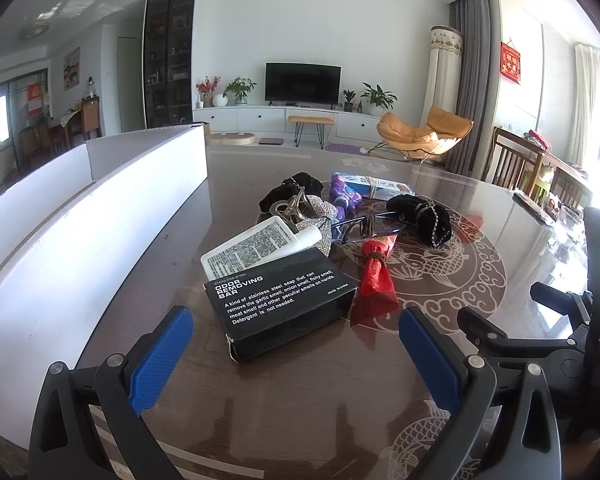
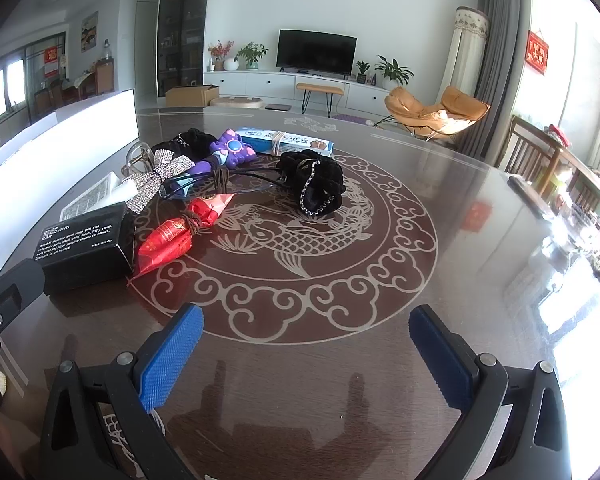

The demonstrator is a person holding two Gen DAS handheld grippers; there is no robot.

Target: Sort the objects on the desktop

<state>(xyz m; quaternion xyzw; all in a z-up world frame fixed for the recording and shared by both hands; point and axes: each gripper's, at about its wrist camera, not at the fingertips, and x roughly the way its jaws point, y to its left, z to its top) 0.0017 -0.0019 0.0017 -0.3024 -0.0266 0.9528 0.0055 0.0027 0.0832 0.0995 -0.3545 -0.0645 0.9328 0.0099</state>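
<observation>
The black box (image 1: 282, 303) reads "STAINLESS STEEL ODOR REMOVING BAR", "MADE IN CHINA".

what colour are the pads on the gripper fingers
Blue, with a fine ribbed texture, on both the left gripper and right gripper; clearest in the right wrist view.

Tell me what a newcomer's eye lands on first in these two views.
The black soap box with white lettering lies nearest, just ahead of the open left gripper. Beside it on its right lies the shiny red packet. The right gripper hangs open over the table's fish pattern.
</observation>
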